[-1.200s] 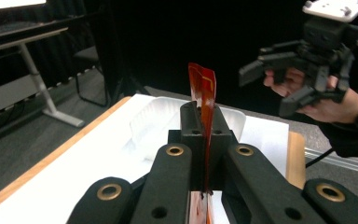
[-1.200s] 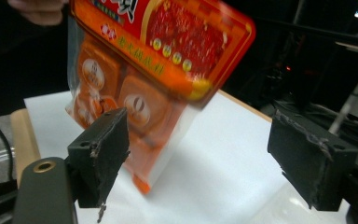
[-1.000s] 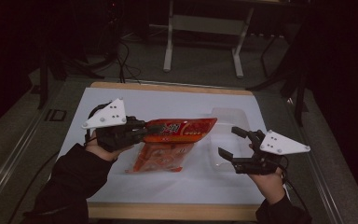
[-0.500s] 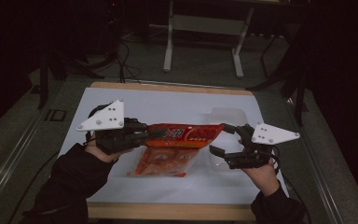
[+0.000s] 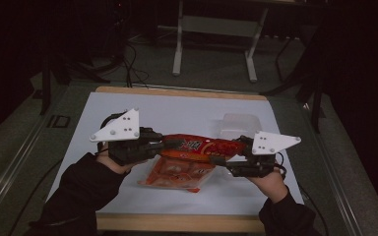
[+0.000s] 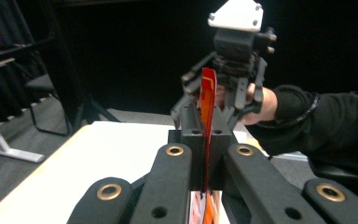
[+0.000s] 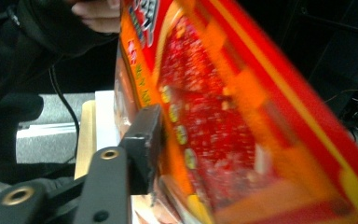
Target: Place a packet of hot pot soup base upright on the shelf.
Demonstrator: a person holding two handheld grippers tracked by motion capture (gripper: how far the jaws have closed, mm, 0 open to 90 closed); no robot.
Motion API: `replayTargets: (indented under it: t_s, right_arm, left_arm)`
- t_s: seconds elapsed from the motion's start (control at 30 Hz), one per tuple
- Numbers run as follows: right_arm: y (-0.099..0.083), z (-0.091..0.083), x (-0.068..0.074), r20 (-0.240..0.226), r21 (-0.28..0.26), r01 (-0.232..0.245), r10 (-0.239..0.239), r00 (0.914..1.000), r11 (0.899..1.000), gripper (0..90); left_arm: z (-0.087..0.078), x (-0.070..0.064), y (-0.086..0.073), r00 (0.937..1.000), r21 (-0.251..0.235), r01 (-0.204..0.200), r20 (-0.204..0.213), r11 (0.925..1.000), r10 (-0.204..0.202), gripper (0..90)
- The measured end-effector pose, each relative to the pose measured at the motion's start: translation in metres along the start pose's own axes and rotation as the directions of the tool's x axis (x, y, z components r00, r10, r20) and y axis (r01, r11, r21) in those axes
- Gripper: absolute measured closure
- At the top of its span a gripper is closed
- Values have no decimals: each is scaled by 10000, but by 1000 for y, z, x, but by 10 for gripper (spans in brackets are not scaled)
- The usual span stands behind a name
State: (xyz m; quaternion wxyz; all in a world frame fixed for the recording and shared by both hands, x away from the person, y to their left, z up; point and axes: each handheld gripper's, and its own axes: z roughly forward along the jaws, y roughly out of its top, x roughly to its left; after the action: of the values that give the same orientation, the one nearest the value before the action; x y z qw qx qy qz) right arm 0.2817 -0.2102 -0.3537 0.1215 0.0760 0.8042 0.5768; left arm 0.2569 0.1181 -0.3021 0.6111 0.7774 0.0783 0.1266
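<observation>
High view: a red-and-orange snack bag (image 5: 197,146) is held lifted between the two hand-held grippers, above a second, similar packet (image 5: 177,174) lying flat on the white desk (image 5: 177,110). The left hand-held gripper (image 5: 170,144) takes the bag's left end; the right hand-held gripper (image 5: 221,158) meets its right end. The bag runs left to right between them, stretched roughly level. In my judgement, this two-ended hold keeps the bag taut and clear of the packet below, ready for pulling open or repositioning.

Left gripper view: the jaws of the left hand-held gripper (image 6: 204,140) are closed narrow on the bag's edge (image 6: 208,116), which stands upright between them. The other hand-held gripper (image 6: 235,70) faces it from the far end.

Right gripper view: the bag (image 7: 223,116) lies against the one visible jaw of the right hand-held gripper. The second jaw is hidden behind the bag, so I cannot tell whether this grip is closed.

A clear plastic container (image 5: 238,125) stands on the desk, far and right of the bag, apart from it.
</observation>
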Motion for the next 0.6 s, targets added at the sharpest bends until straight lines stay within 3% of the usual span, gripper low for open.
replayTargets:
  t_s: [0.1, 0.23, 0.4, 0.47, 0.6]
  right_arm:
    - [-1, 4, 0, -680, 124, 59, -50, 9977, 9999, 600]
    - [-2, 4, -4, -1095, 74, -143, 151, 9939, 9999, 710]
    - [0, 5, -3, -1517, 248, 9, 29, 9884, 9997, 876]
    - [2, 7, 0, -1503, 587, 242, -151, 9885, 9980, 899]
    - [6, 8, 2, -1503, 819, 104, 21, 9886, 9966, 900]
  left_arm:
    - [3, 0, 0, 9999, 35, 100, 61, 9999, -101, 900]
    - [4, 2, -2, 9997, 80, 213, 77, 9997, -214, 900]
    - [2, 5, -3, 9994, 74, 331, 82, 9994, -331, 900]
    - [2, 4, -4, 9999, 241, 142, -68, 9996, -140, 900]
    - [-1, 8, -7, 9993, 163, 362, 109, 9992, -364, 900]
